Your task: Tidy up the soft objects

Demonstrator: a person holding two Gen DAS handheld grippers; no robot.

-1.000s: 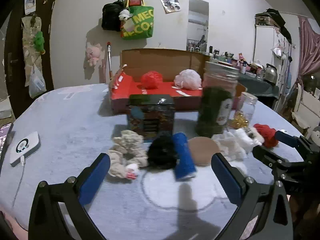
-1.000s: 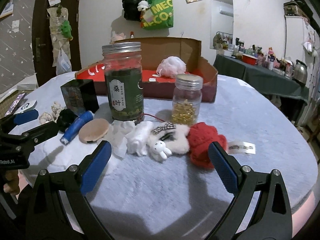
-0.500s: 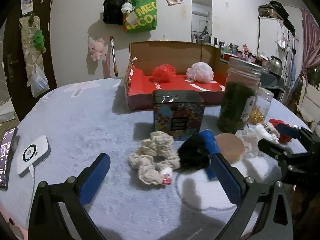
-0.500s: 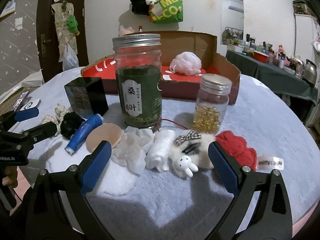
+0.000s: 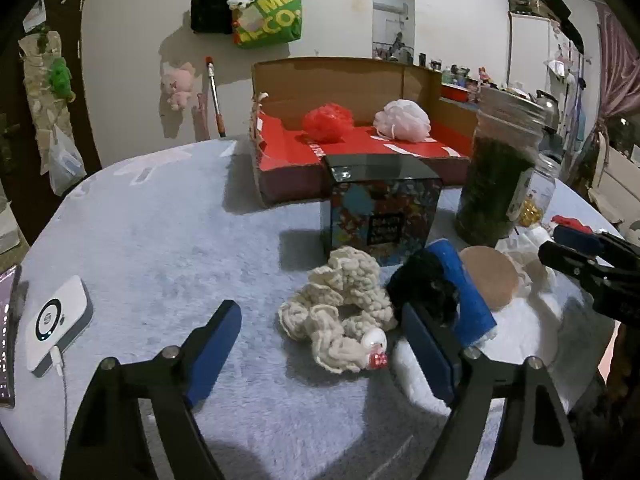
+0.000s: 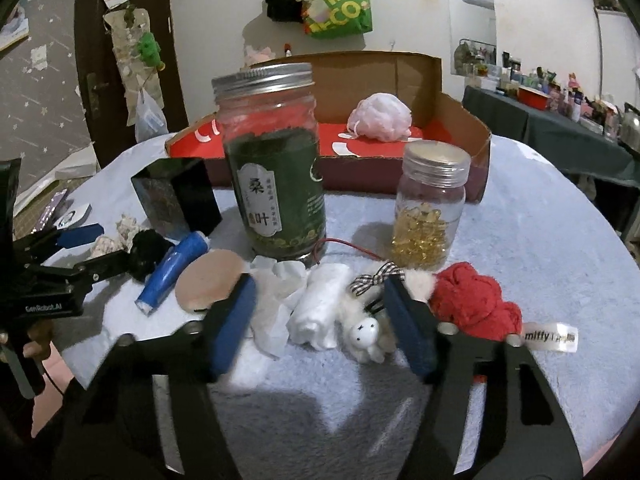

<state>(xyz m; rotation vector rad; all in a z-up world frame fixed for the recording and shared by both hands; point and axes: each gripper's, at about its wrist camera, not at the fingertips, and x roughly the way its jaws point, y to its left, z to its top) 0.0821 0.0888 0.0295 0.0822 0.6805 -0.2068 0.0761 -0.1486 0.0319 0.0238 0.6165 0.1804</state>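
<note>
Both tools have been brought closer to the row of soft things since 1 second ago, and their pads now look narrower apart. Now the left tool [image 5: 320,344] is seen low over the tabletop [image 5: 160,232], its pads part-open on either side of the cream knitted scrunchie [image 5: 340,300], which is not yet touched. That scrunchie lies at the left end of the row, touching the black pom-pom [image 5: 424,284], so it is judged the easiest first pick. Across the row, the right tool [image 6: 320,320] is held level and low, its pads spread and empty around the rolled white cloth [image 6: 320,308] and the fluffy bunny clip [image 6: 368,332], with the red knit piece [image 6: 472,304] just outside its right pad. Behind the row, the cardboard box [image 5: 360,84] is seen open, with a red mesh puff [image 5: 327,121] and a pink mesh puff [image 5: 402,120] already inside, so it is judged the collecting place. Hard items, the green tea jar [image 6: 276,176] and capsule jar [image 6: 432,208], stand between row and box and must be cleared on any lift.
</note>
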